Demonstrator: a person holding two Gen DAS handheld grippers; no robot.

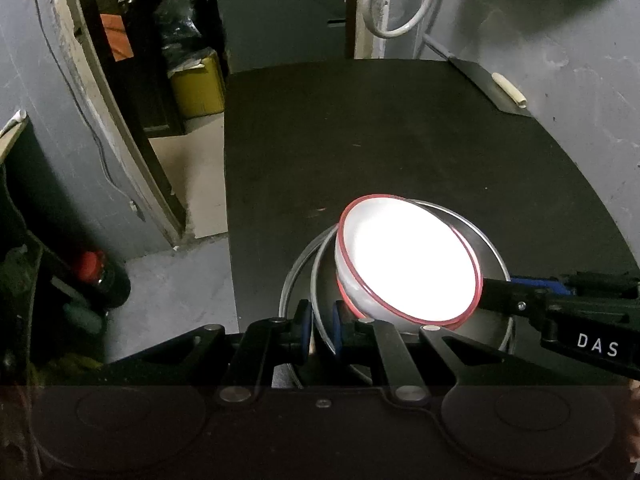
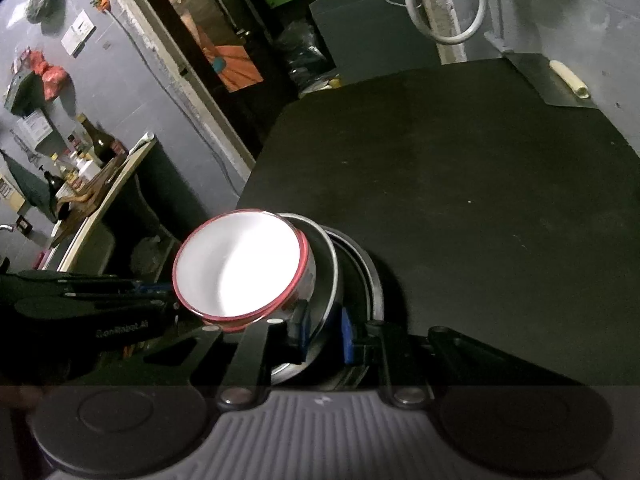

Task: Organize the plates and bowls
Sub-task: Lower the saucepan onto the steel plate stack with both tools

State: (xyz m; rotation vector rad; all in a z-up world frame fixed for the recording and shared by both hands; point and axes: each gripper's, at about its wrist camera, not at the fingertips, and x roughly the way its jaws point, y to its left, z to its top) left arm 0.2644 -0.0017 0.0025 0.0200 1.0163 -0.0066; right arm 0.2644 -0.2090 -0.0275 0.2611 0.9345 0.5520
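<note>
A white bowl with a red rim (image 1: 408,264) (image 2: 240,268) sits tilted inside a steel bowl (image 1: 484,240) (image 2: 326,276). Under them lies a steel plate (image 1: 288,288) (image 2: 374,280) on the black table (image 1: 400,140) (image 2: 480,180), near its left edge. My left gripper (image 1: 320,326) is shut, its blue pads pinching the steel bowl's rim. In the right wrist view it (image 2: 168,304) comes in from the left, beside the white bowl. My right gripper (image 2: 326,330) is shut on the opposite rim of the steel bowl. In the left wrist view it (image 1: 492,292) reaches in from the right.
A white roll (image 1: 510,90) (image 2: 568,78) lies on a dark sheet at the table's far right corner. The table's left edge drops to the floor, where a yellow box (image 1: 198,84) and a red-capped container (image 1: 90,264) stand. A shelf with bottles (image 2: 92,148) is further left.
</note>
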